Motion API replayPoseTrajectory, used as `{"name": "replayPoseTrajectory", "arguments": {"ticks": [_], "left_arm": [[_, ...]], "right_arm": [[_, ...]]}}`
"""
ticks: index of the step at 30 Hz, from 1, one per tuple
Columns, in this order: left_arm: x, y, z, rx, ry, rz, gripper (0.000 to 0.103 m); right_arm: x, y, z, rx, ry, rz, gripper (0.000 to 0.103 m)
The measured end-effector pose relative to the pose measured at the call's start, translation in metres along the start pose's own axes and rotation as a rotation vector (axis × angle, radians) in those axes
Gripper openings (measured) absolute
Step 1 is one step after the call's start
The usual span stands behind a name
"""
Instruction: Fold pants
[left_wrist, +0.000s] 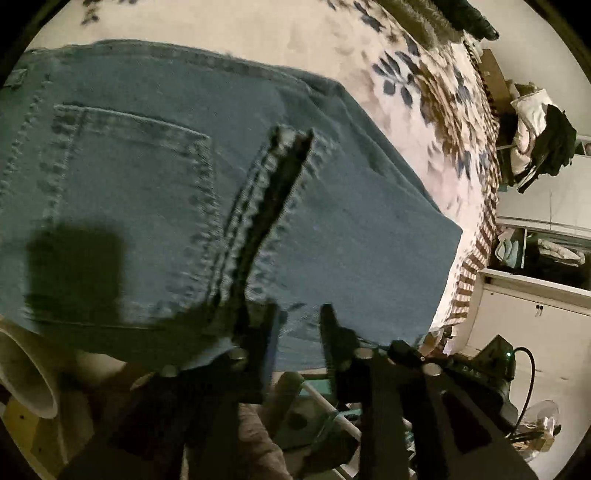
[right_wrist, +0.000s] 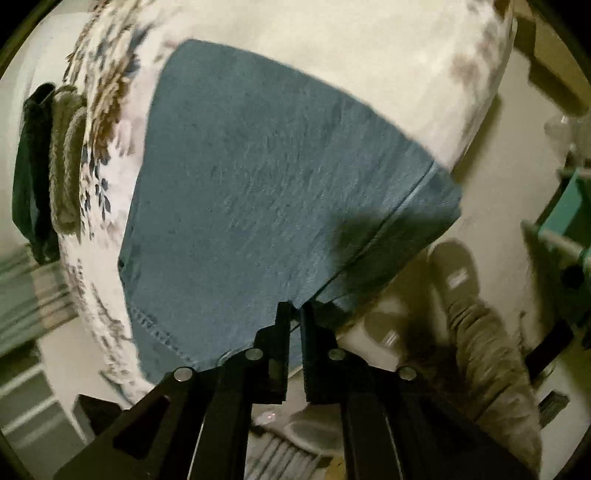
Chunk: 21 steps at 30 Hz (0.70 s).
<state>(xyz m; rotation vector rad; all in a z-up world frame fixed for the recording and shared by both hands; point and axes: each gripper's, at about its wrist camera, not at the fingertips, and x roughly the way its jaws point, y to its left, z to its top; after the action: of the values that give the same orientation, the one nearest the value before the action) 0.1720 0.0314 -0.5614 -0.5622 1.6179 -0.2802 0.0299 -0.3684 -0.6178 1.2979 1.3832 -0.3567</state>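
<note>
Blue jeans (left_wrist: 184, 184) lie flat on a bed with a leaf-print cover (left_wrist: 332, 55), back pocket (left_wrist: 129, 192) and seat seam facing up. My left gripper (left_wrist: 297, 321) hovers at their near edge, fingers apart, with denim showing in the gap and no pad pressing on it. In the right wrist view a plain stretch of the jeans (right_wrist: 258, 184) reaches the bed's corner and hangs slightly over it. My right gripper (right_wrist: 295, 312) sits at that near edge, its jaws almost together and pinching the denim hem at the tips.
Folded dark and olive towels (right_wrist: 62, 158) lie at the bed's far side. A person's trouser leg (right_wrist: 480, 350) and shoe (right_wrist: 458, 273) stand on the floor beside the bed. White cabinets (left_wrist: 535, 314) and piled clothes (left_wrist: 543, 140) line the wall past the bed.
</note>
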Motion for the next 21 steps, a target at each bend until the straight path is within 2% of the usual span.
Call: {"name": "replayPoseTrajectory", "arguments": {"ticks": [1,2,4,5,6,7,8,9,13,15,21], "left_arm": [[0.008,-0.003,0.0,0.011,0.014,0.011,0.023],[0.015,-0.003,-0.001,0.024,0.028,0.028,0.023],[0.03,-0.003,0.0,0.046,0.044,0.081,0.019],[0.035,-0.005,0.0,0.054,0.027,0.1,0.016],[0.036,-0.005,0.0,0.066,0.009,0.115,0.006],[0.035,-0.008,0.001,0.087,-0.014,0.125,0.0],[0.032,-0.012,0.001,0.104,-0.033,0.127,0.0],[0.027,-0.014,0.0,0.125,-0.054,0.128,0.0],[0.0,-0.018,-0.003,0.164,-0.121,0.123,0.0],[-0.01,-0.01,-0.002,0.157,-0.137,0.132,0.0],[-0.005,0.028,0.002,0.059,-0.08,0.136,0.0]], "right_arm": [[0.004,-0.001,0.002,0.009,0.02,0.018,0.023],[0.008,-0.001,0.004,0.009,0.027,0.015,0.036],[0.016,-0.004,0.006,0.034,0.033,0.018,0.037],[0.02,-0.005,0.006,0.045,0.041,0.023,0.037],[0.024,-0.006,0.006,0.064,0.044,0.031,0.036],[0.024,-0.007,0.004,0.073,0.031,0.028,0.034],[0.023,-0.006,0.002,0.077,0.009,0.02,0.016],[0.021,-0.005,-0.001,0.071,-0.009,0.015,0.008],[0.018,0.0,-0.01,0.048,-0.007,-0.015,0.006],[0.016,0.001,-0.014,0.037,0.008,-0.022,0.0],[0.027,0.003,-0.025,-0.057,0.048,-0.088,0.001]]}}
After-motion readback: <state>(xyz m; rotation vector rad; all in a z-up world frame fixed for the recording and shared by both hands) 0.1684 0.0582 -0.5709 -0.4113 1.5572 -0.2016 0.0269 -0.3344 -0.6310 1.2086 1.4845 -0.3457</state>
